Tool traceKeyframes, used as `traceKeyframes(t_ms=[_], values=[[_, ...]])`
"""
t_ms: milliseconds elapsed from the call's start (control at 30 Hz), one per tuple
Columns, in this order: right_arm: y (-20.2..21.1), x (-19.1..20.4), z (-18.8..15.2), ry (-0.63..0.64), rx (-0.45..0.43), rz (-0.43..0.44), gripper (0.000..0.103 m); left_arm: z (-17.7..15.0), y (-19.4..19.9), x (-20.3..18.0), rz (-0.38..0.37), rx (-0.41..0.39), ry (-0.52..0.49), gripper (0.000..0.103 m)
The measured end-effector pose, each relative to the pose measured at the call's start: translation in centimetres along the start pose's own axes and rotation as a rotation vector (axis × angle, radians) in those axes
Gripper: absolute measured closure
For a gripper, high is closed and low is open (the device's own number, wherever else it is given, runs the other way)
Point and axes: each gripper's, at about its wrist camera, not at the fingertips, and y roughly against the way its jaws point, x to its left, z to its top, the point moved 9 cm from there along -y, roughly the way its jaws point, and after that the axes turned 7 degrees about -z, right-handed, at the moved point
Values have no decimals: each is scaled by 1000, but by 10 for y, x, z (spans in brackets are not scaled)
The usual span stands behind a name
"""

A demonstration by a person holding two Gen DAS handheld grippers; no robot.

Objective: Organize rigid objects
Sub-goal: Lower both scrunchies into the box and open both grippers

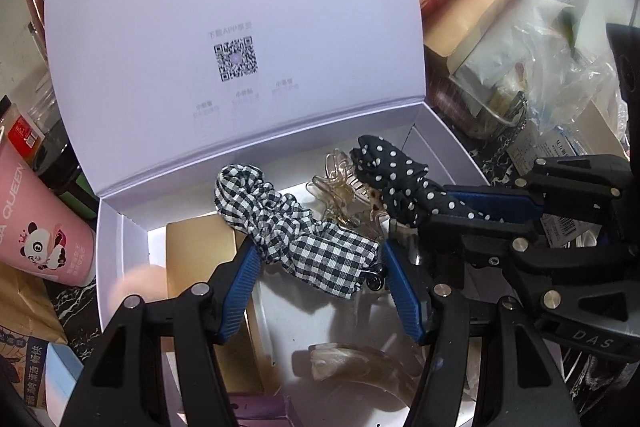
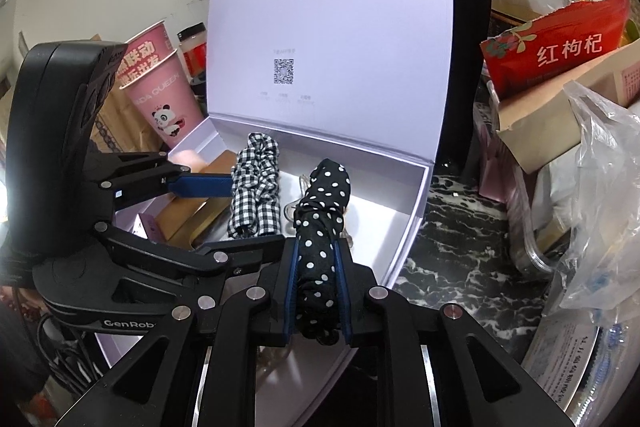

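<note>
So there's this pale lilac gift box with the hinged lid flipped up (image 1: pixel 224 7), sitting on a black marble-patterned bench (image 2: pixel 452 247), and both tools are working over the open tray.

The left tool (image 1: pixel 320 263) has its blue ribbed fingers (image 1: pixel 240 279) on either side of a black-and-white gingham fabric scrunchie clip (image 1: pixel 288 227). The fabric fills the gap and the pads look pressed against it, so I'd call that clamped. From the right wrist view the same gingham piece (image 2: pixel 256 187) hangs over the left part of the tray.

The right tool (image 2: pixel 318 287) is squeezed tight on a black fabric hair tie with white polka dots (image 2: pixel 322 227); the cloth bunches up between the two blue pads and sticks out towards the far wall of the box. In the left view that polka-dot piece (image 1: pixel 396 183) sits over the right side of the box, just right of the gingham one, and the right tool comes in from the right edge.

Down in the tray between the two fabrics lies a clear amber plastic claw clip (image 1: pixel 340 187). There's also a flat gold cardboard box (image 1: pixel 204 259) on the left side and a translucent curved plastic clip (image 1: pixel 360 363) at the near end.

Outside the box, a pink paper cup with a panda print (image 1: pixel 44 223) stands to the left, and a red snack bag with Chinese lettering (image 2: pixel 560 47) is piled among clutter on the right.
</note>
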Motion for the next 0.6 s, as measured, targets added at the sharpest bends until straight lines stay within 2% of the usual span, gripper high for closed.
traceKeyframes(t_ms=[333,467,600], values=[[1,-3,2,-19,33,-19,84,-2,7,1,-8,-7,28,42],[3,2,0,-5,49,13,75,-2,13,3,-10,-25,55,42],[9,2,-1,3,49,-1,74,-6,19,1,-14,-37,73,42]])
